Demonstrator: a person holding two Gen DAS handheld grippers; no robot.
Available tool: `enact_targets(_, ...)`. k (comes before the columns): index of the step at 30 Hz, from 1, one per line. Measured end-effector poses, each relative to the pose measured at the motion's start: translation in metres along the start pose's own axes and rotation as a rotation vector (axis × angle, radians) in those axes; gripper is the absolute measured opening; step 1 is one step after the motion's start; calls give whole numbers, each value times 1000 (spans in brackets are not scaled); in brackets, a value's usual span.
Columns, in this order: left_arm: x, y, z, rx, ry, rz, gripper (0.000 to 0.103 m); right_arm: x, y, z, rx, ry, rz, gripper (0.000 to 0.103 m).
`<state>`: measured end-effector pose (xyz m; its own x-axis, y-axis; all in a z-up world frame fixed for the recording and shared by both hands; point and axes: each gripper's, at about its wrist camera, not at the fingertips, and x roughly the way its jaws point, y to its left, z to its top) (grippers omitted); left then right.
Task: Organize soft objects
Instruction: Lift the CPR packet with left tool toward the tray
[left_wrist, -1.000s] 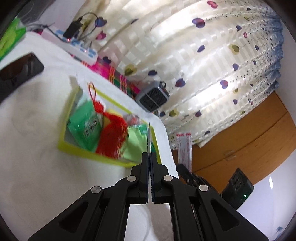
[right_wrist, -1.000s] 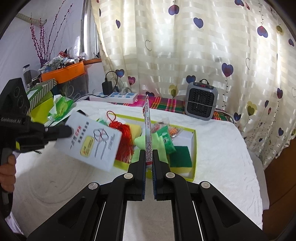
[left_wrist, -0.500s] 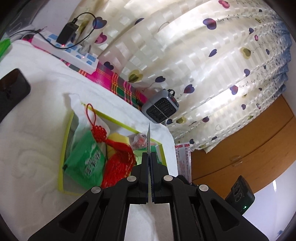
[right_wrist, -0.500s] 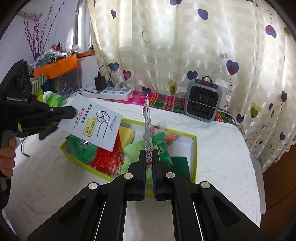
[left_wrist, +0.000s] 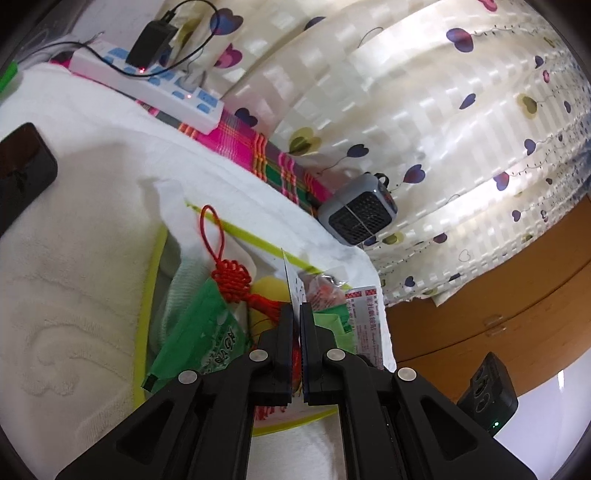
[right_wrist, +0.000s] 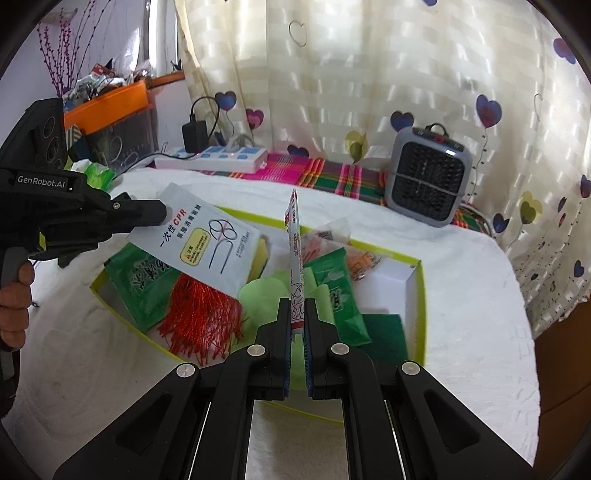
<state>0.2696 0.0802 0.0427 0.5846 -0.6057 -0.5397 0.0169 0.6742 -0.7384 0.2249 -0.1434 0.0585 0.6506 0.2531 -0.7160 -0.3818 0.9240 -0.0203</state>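
White towelling covers the bed (right_wrist: 461, 295), where I see a yellow-rimmed box (right_wrist: 419, 295) of soft things. My left gripper (right_wrist: 162, 216) pinches a white packet (right_wrist: 207, 243) above the box's left end; my right gripper (right_wrist: 297, 314) clamps a thin sachet (right_wrist: 294, 251) edge-up over its near edge.

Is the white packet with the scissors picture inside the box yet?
Not yet. The white packet hangs above the box, pinched in the left tongs.
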Motion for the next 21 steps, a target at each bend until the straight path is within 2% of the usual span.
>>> enact_targets(4, 3, 4, 0, -16, 6, 12, 5, 11, 3, -2, -10, 30, 2, 6)
enact_targets(7, 2, 4, 0, -2, 5, 43, 19, 15, 3, -3, -7, 42, 11, 7)
enact_targets(11, 0, 4, 0, 9, -2, 73, 32, 14, 5, -4, -11, 35, 27, 22)
enact_targets(13, -2, 3, -1, 21, -8, 87, 33, 13, 7, -5, -10, 30, 30, 32)
enact_targets(15, -2, 3, -3, 24, -4, 100, 35, 12, 8, -4, -5, 24, 39, 49)
enact_targets(21, -6, 3, -6, 32, -10, 120, 45, 7, 9, -4, 8, 8, 42, 52)
